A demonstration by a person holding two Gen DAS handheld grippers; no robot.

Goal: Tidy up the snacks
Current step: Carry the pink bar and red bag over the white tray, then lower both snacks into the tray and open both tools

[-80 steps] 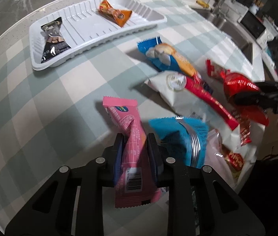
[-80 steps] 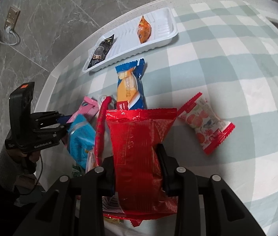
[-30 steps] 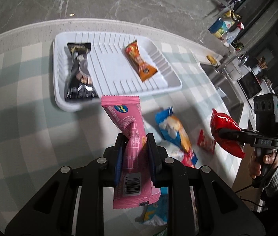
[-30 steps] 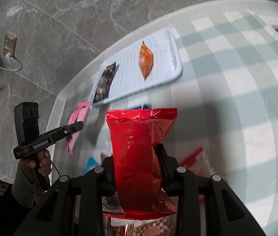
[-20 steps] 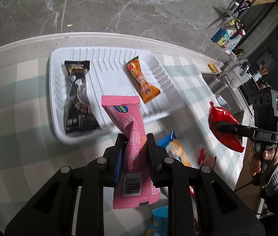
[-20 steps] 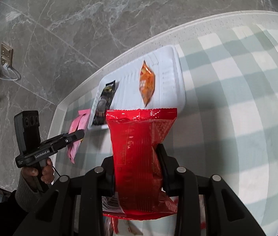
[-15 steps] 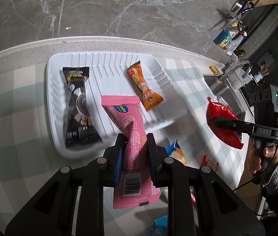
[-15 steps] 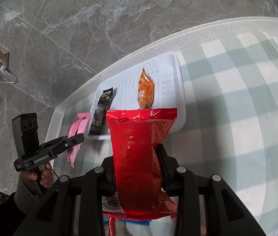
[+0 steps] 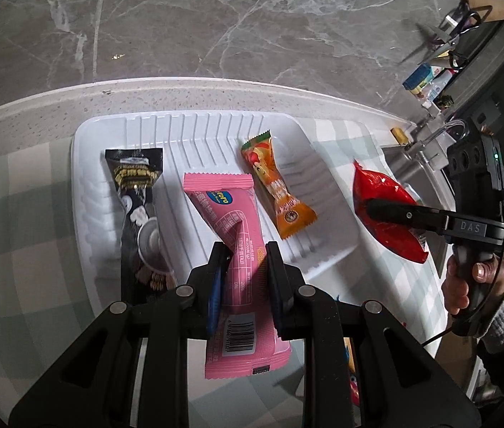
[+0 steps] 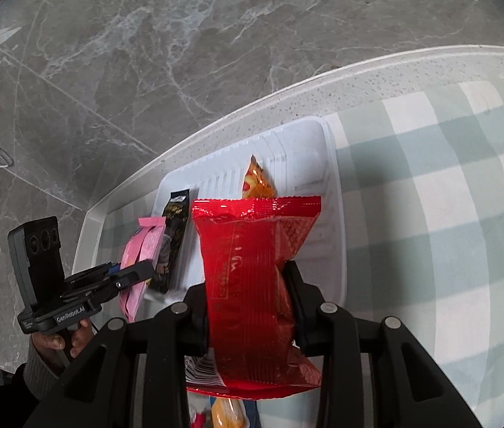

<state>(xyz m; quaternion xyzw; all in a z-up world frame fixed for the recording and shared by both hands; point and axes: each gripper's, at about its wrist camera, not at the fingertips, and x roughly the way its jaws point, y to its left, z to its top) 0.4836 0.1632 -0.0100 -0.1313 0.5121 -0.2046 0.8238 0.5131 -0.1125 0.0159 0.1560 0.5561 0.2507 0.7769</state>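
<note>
Grey marble floor lies beyond the bench [image 9: 20, 185] with its checked cloth. Seen from the left wrist, the left gripper [image 9: 243, 260] has its jaws clamped on a pink snack bar [image 9: 232, 235] above the white tray [image 9: 216, 125], between a black packet [image 9: 137, 192] and an orange packet [image 9: 275, 185]. Seen from the right wrist, the right gripper [image 10: 248, 281] pinches a red packet [image 10: 252, 267] over the tray's near edge.

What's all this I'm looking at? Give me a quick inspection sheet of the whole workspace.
Surface: checked cloth on a pale counter.
Job's things: white tray holding a black packet and an orange packet.
Clutter: more snacks partly hidden behind the tools.
Grippers: left gripper shut on a pink packet; right gripper shut on a red bag.
Cables: thin lead at the person's hand.
Surroundings: marble floor, sink, scissors.
</note>
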